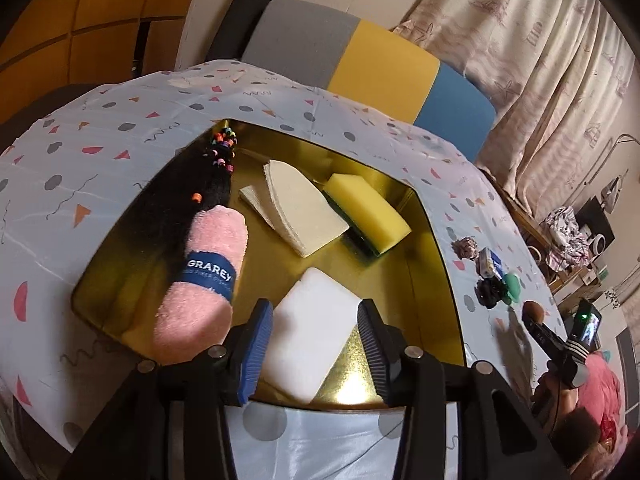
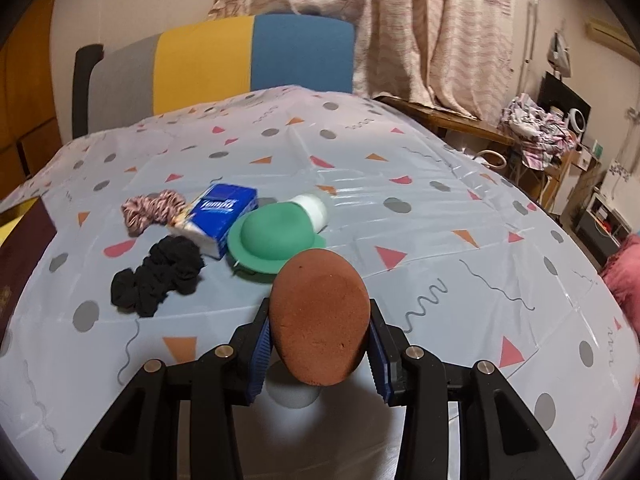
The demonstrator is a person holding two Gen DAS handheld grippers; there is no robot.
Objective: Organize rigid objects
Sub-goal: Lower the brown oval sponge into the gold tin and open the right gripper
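Gold tray (image 1: 436,264) rim borders white sponge (image 1: 308,344).

Home living room indicated: patterned curtains (image 2: 400,32), colour-block chair (image 2: 224,60), clothes piled on side table (image 2: 536,128).

The left gripper (image 1: 316,350) points steeply downward, its jaws standing apart with neither pad pressing on anything. The right gripper (image 2: 318,346) also tilts downward, its jaws closed against both sides of a brown egg-shaped sponge (image 2: 320,320) held clear of the worktop. In the left wrist view, the right gripper shows far right.
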